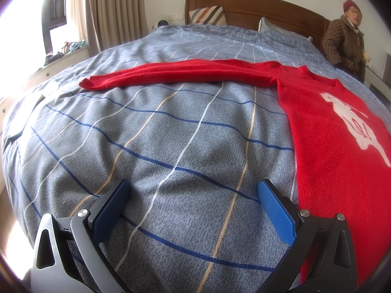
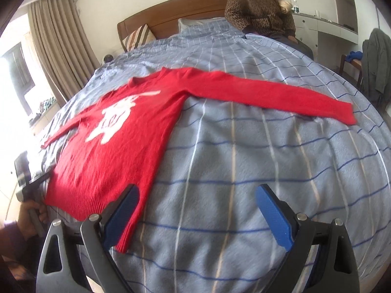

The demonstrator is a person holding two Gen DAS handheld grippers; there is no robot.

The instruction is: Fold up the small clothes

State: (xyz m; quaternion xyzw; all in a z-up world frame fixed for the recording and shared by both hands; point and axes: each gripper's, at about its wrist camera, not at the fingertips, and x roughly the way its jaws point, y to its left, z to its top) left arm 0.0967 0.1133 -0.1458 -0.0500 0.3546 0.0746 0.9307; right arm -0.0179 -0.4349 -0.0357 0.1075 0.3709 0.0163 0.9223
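A red sweater [image 1: 330, 131] with a white figure on its front lies flat on the bed, both sleeves spread wide. Its left sleeve [image 1: 171, 74] stretches across the quilt in the left wrist view. My left gripper [image 1: 193, 195] is open above bare quilt, its right finger close to the sweater's side edge. In the right wrist view the sweater [image 2: 117, 141] lies at the left, its other sleeve [image 2: 268, 95] reaching right. My right gripper [image 2: 196, 200] is open, its left finger [image 2: 122, 214] over the hem corner, nothing held.
The bed carries a grey-blue checked quilt [image 1: 171, 146] [image 2: 244, 171], with a wooden headboard [image 1: 244, 7] and pillows beyond. A person in a brown patterned jacket [image 2: 259, 7] [image 1: 347, 44] sits at the far side. Curtains [image 1: 112, 12] and a window stand left; a chair with clothes [image 2: 376, 63] stands right.
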